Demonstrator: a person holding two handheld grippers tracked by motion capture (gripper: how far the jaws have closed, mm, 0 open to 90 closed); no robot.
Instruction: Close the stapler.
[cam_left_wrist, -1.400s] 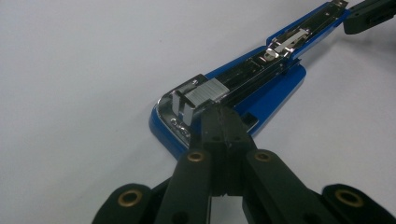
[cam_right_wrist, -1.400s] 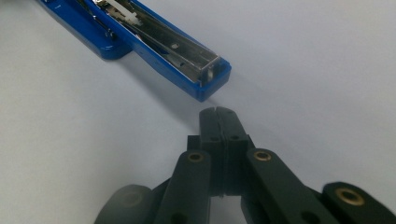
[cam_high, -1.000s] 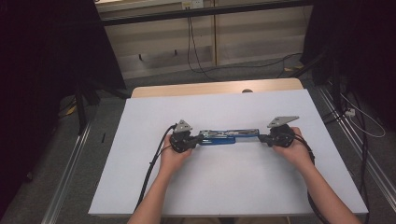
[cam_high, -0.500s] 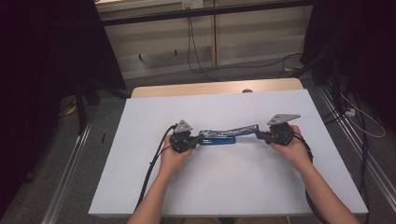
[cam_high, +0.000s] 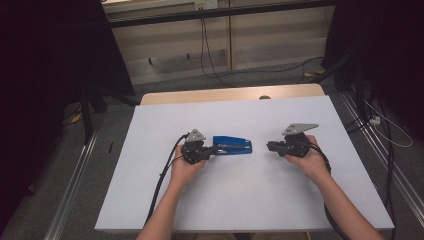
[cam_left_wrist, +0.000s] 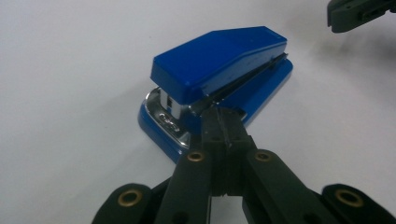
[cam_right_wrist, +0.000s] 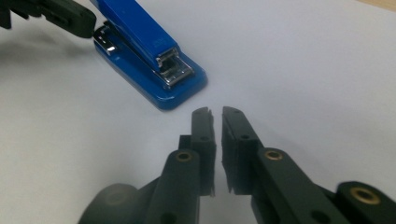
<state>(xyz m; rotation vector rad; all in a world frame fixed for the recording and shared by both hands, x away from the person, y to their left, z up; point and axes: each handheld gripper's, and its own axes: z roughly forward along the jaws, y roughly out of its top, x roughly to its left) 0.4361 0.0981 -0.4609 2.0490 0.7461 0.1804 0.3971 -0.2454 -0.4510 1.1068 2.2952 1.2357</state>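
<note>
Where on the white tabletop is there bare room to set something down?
Nearly everywhere: the tabletop is bare along its far edge, both sides and between the forearms. The crowded strip is the middle, where the left gripper meets the blue stapler, with the right gripper close by.

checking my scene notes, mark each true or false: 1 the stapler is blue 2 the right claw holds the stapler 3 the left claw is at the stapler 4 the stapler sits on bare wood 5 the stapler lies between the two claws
1. True: the stapler is blue.
2. False: the right claw is apart from it, with nothing between its jaws, which have just opened slightly.
3. True: the left claw is shut, its tips at the stapler's side.
4. False: it lies on the white sheet over the table.
5. True in the high view.
</note>
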